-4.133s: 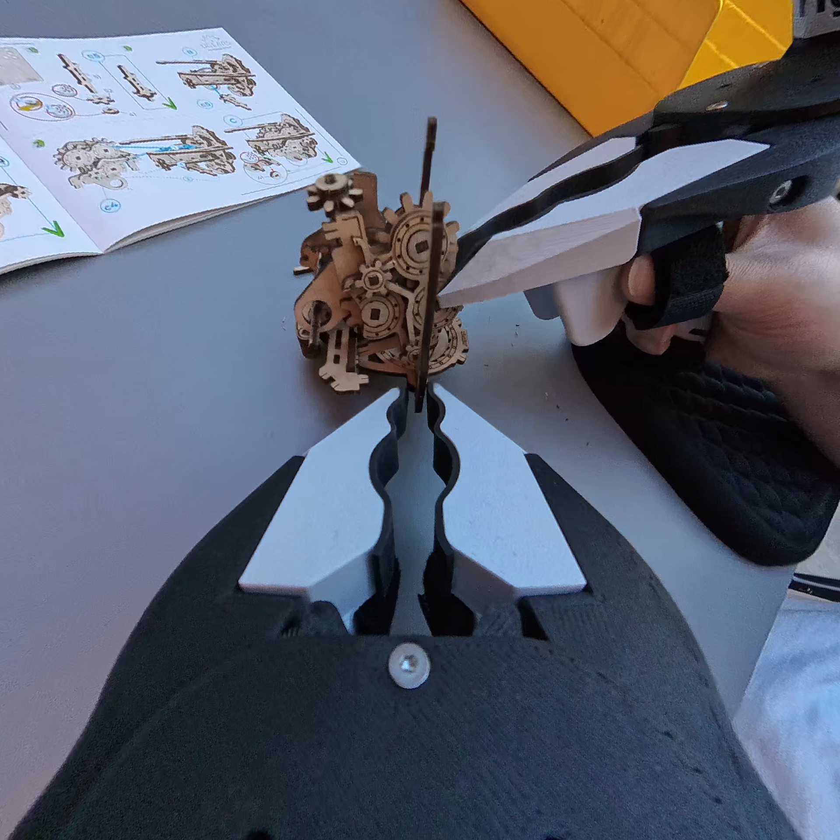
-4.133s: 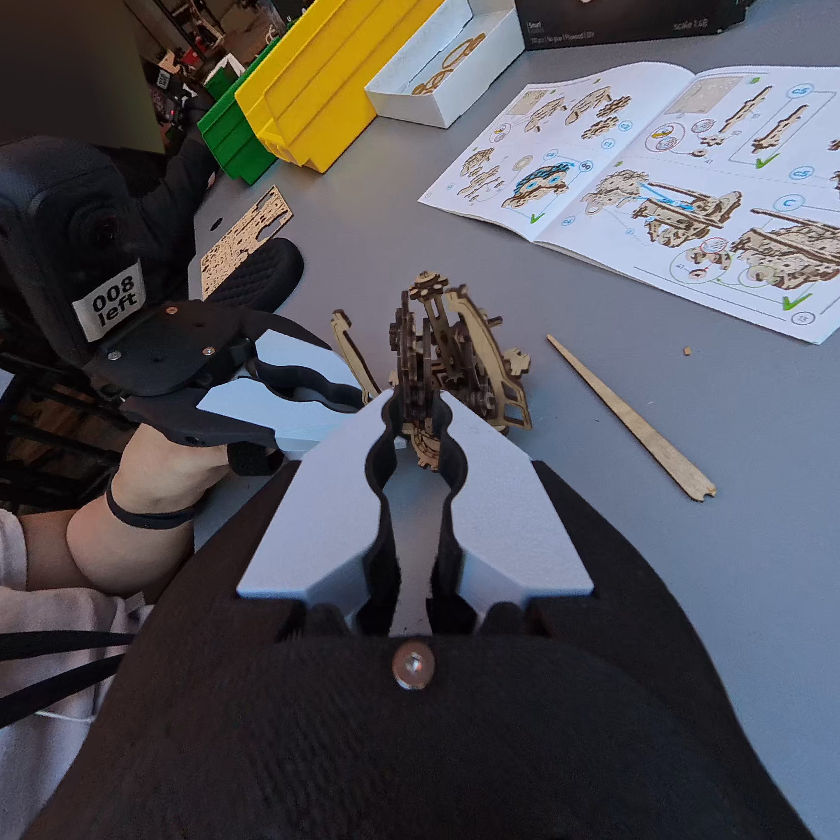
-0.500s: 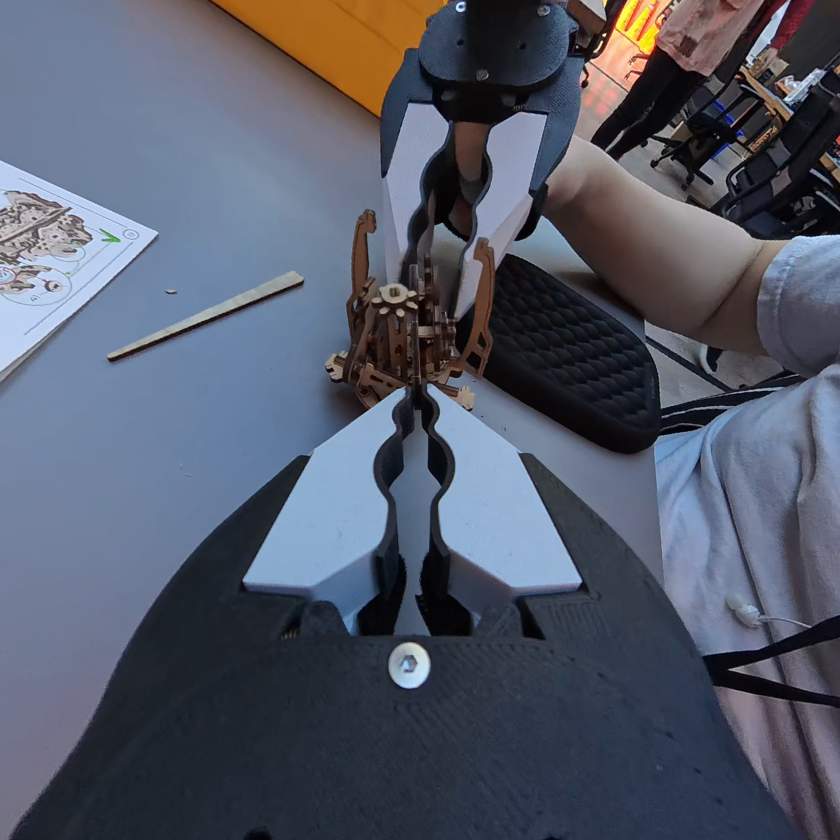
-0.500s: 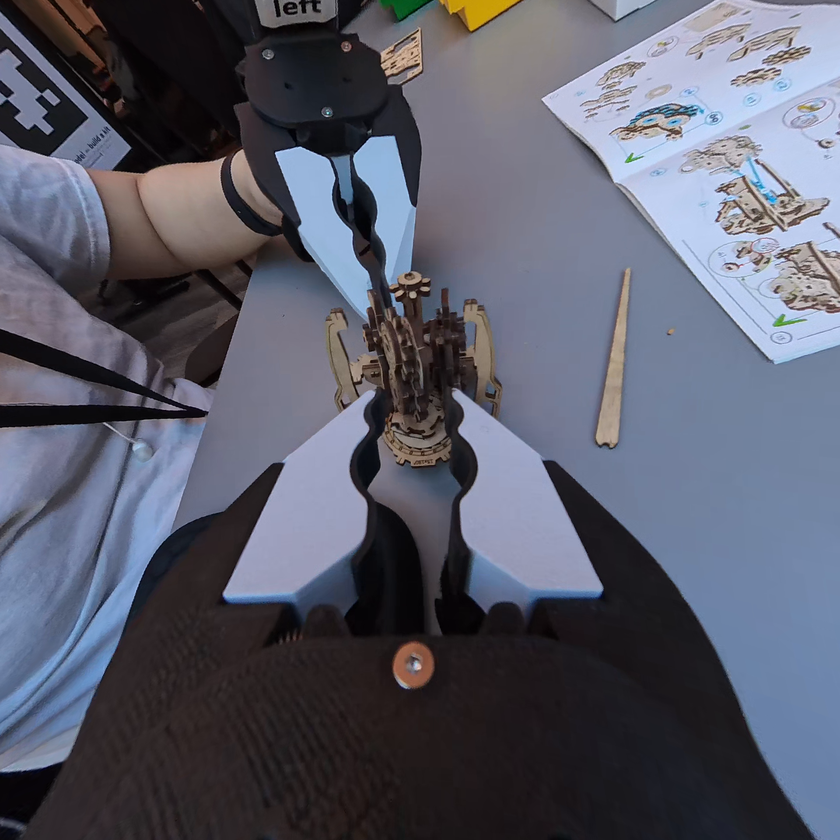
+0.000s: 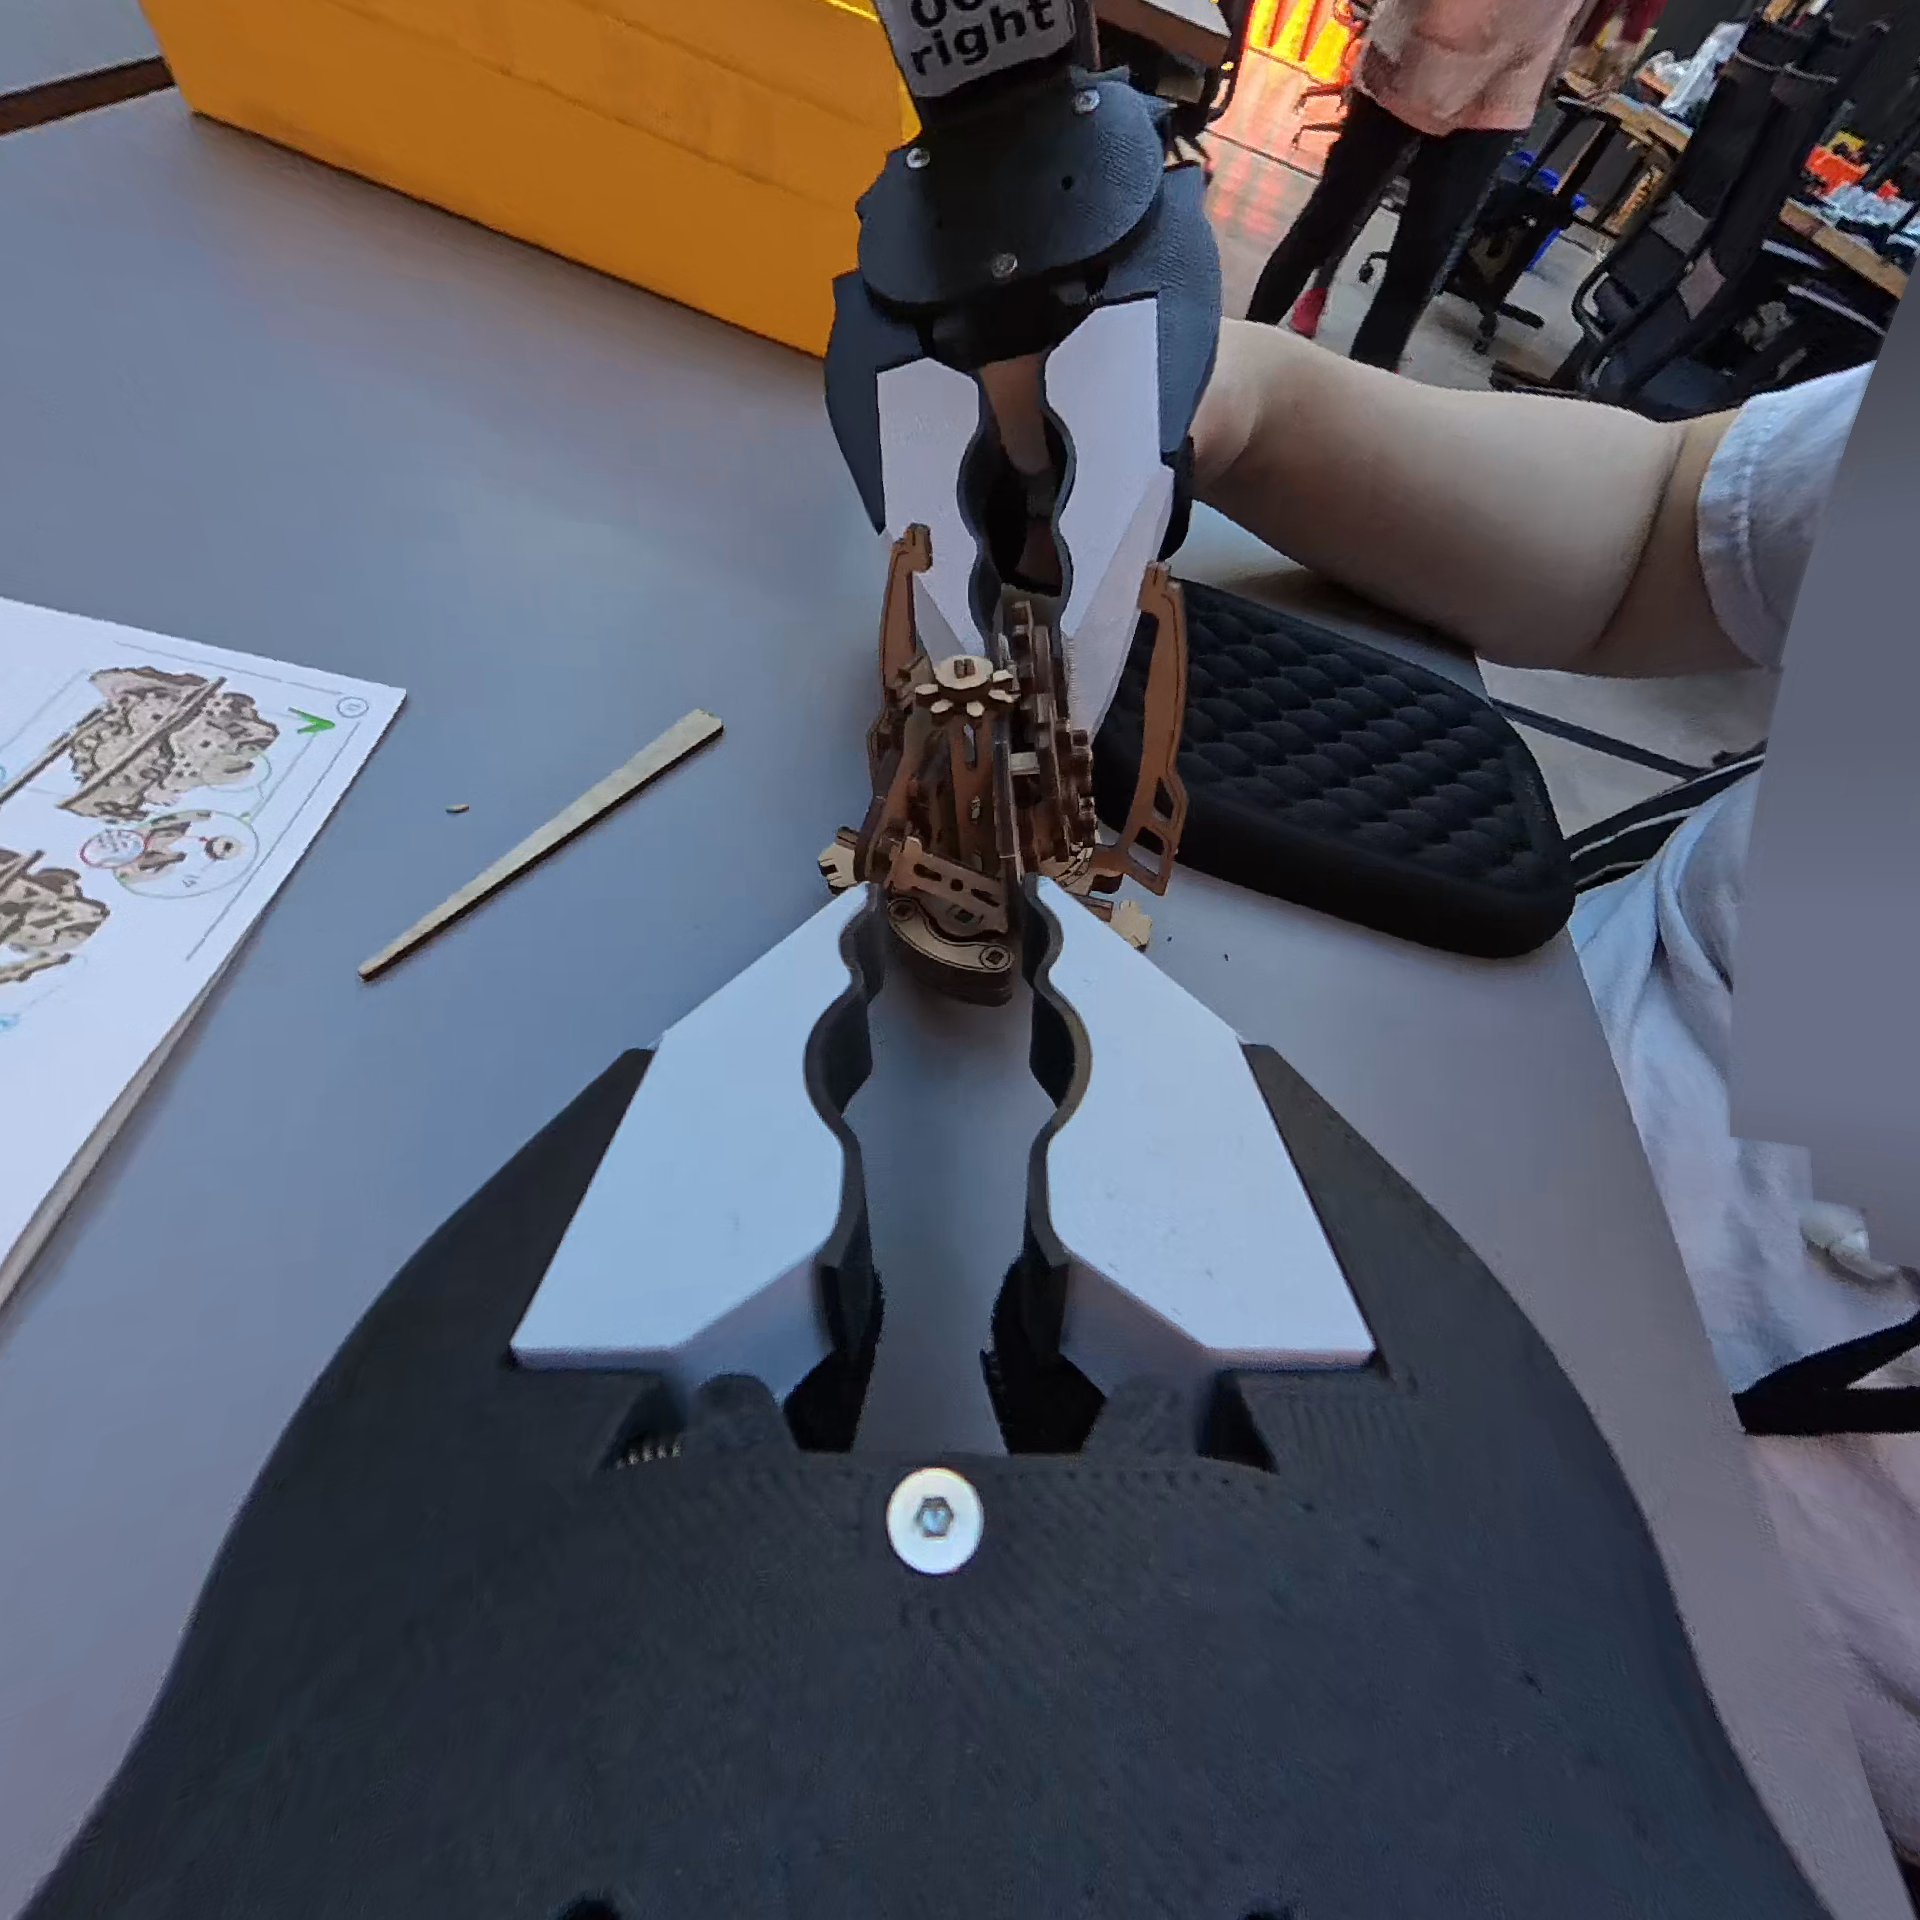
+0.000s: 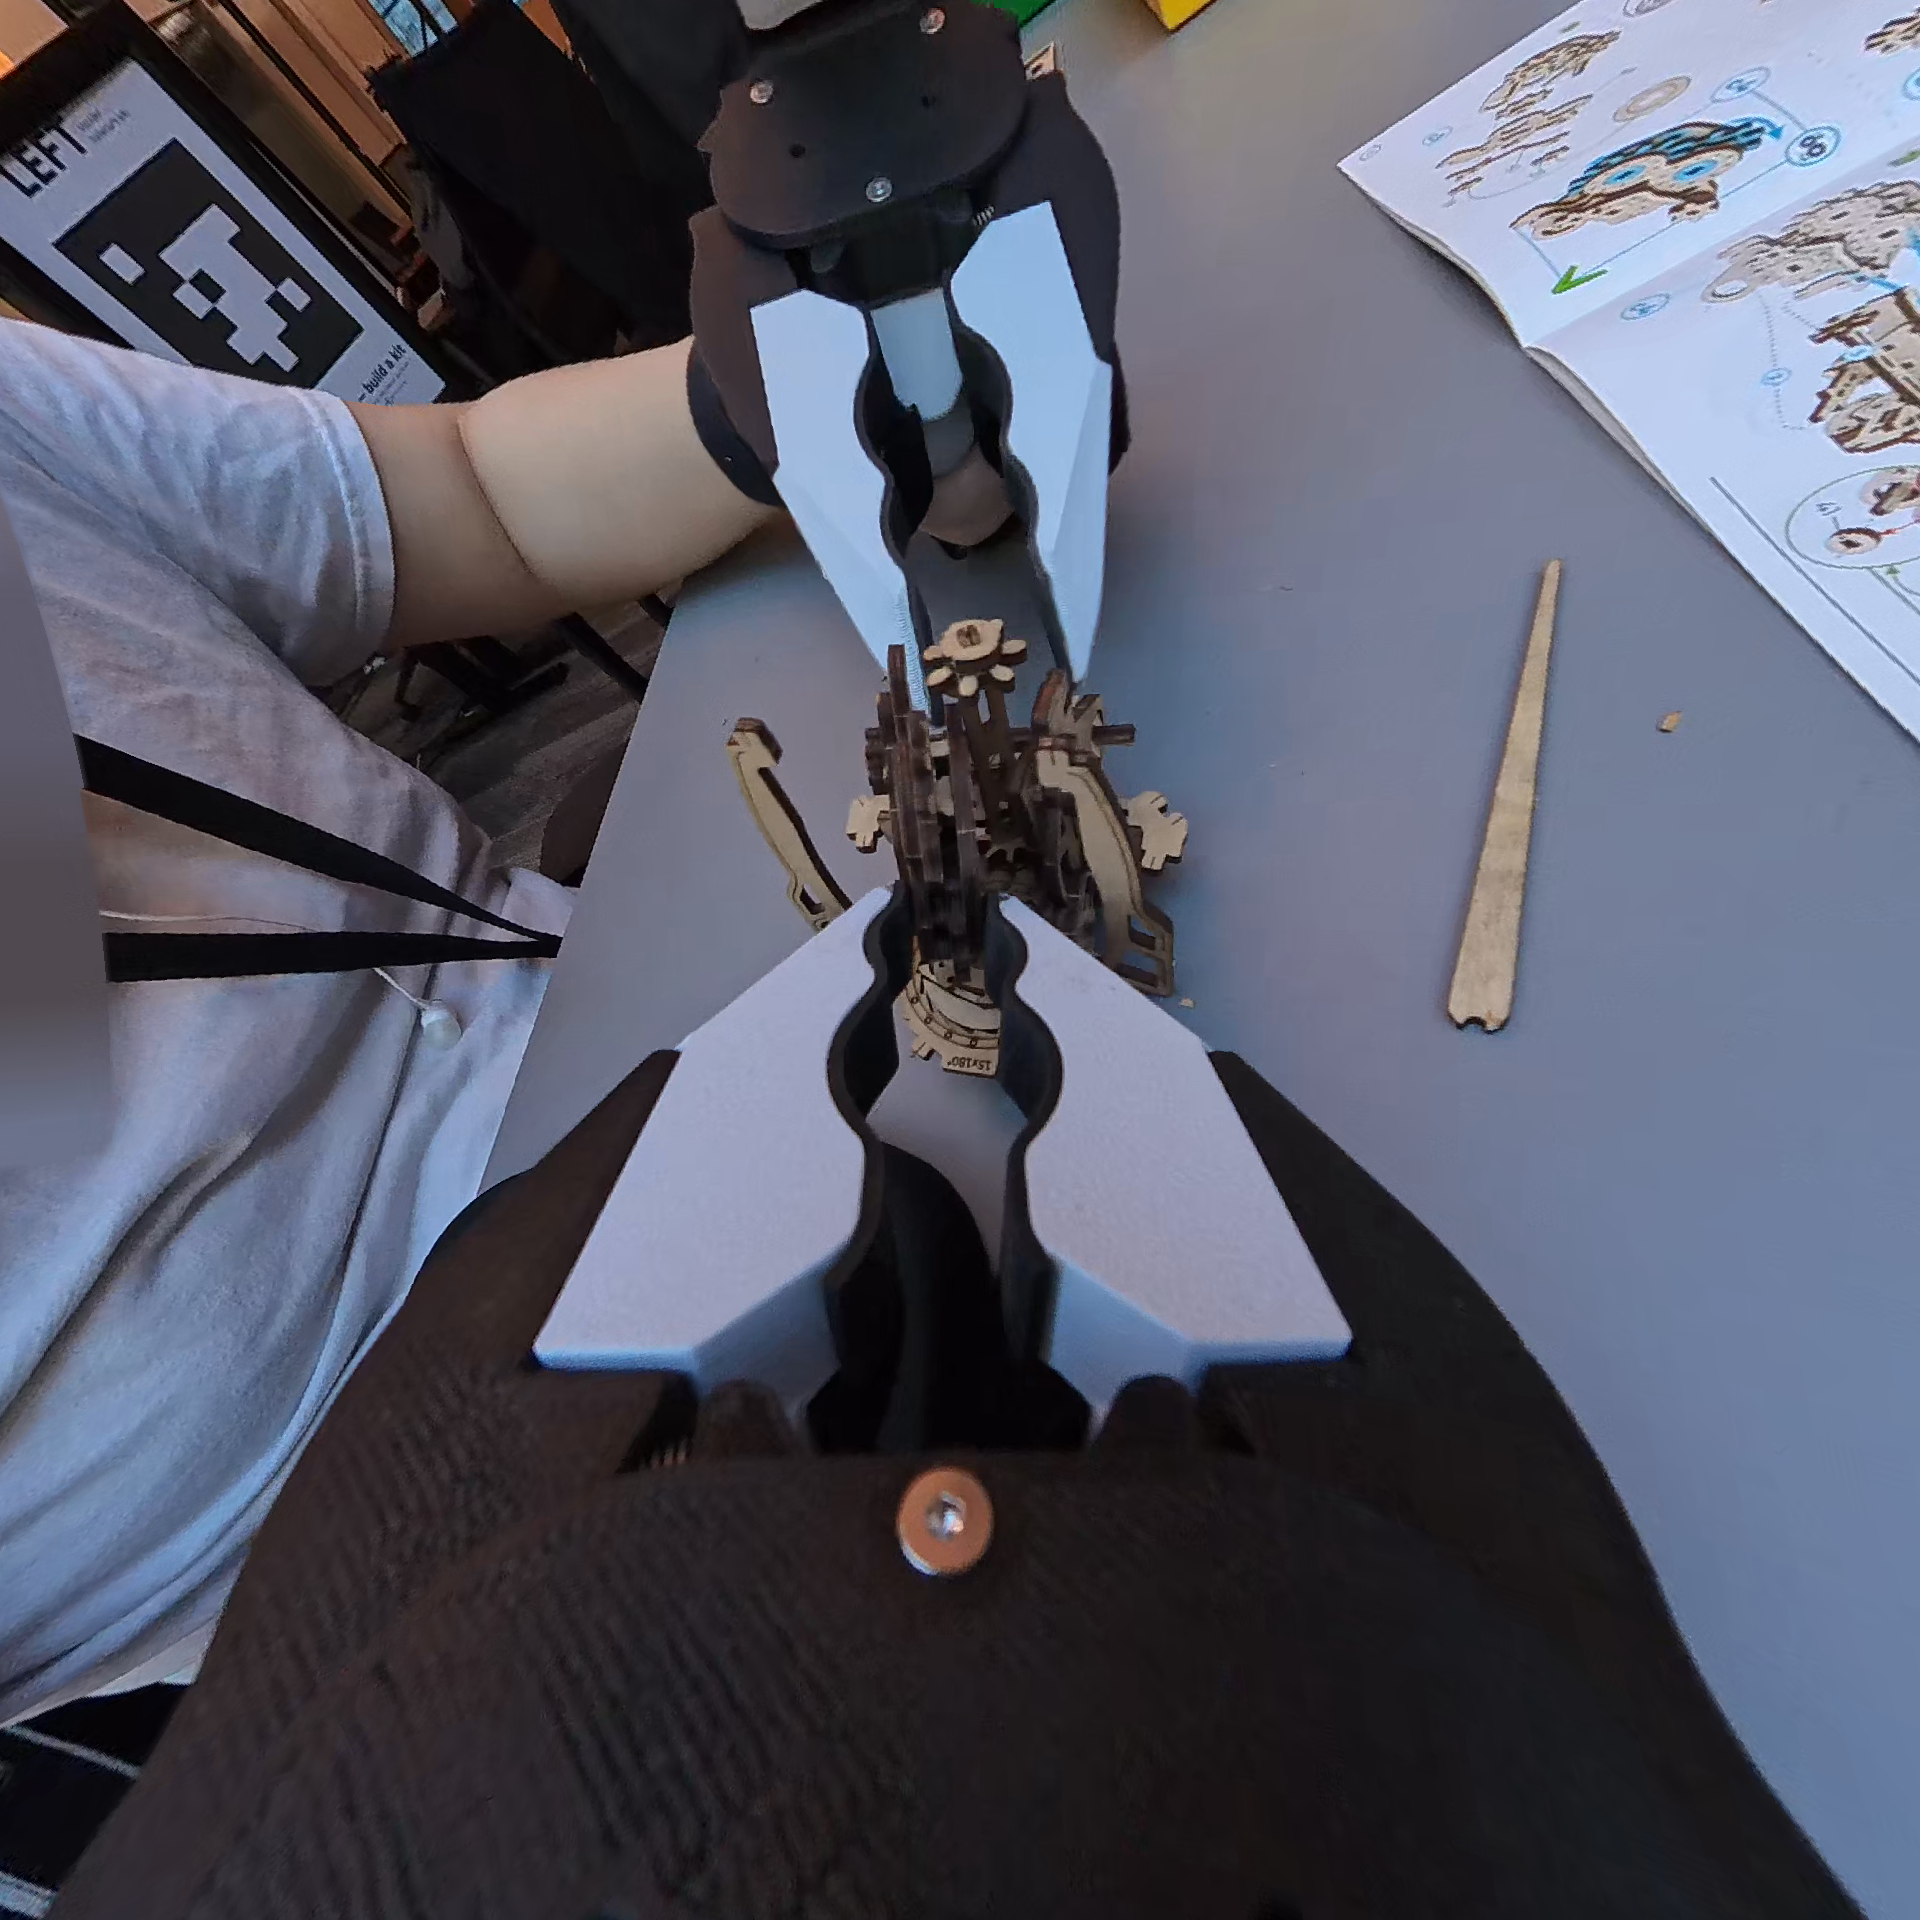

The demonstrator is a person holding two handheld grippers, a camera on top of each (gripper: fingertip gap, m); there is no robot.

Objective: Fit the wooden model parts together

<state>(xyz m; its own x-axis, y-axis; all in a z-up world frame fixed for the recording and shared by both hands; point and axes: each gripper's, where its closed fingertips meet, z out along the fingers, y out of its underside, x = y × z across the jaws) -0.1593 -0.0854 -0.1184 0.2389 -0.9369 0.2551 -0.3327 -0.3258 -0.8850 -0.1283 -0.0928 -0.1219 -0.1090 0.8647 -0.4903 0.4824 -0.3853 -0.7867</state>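
The wooden gear model [image 5: 977, 810] stands on the grey table between both grippers, with curved side arms and a small gear on top. My left gripper [image 5: 951, 904] is open, its tips either side of the model's near end. In the right wrist view it [image 6: 987, 655] hangs over the small top gear. My right gripper [image 6: 948, 920] is shut on the model's [image 6: 987, 831] stack of gears from the opposite side. It also shows in the left wrist view [image 5: 1023, 665], behind the model.
A loose tapered wooden stick [image 5: 540, 842] lies on the table, also in the right wrist view [image 6: 1507, 810]. An open instruction booklet [image 5: 125, 831] lies beyond it. A yellow bin [image 5: 571, 135] stands at the back. A black padded rest [image 5: 1330, 800] sits by the table edge. The tips of one gripper are about 4 centimeters away from the tips of the other. The loose tapered wooden stick [image 5: 540, 842] is about 8 centimeters from my left fingertips. The right camera catches it too, in the right wrist view [image 6: 1517, 728].
My left gripper's jaws have opened since half a second ago, letting go of the thin part. Since four seconds ago both grippers have swung round to face each other across the model.
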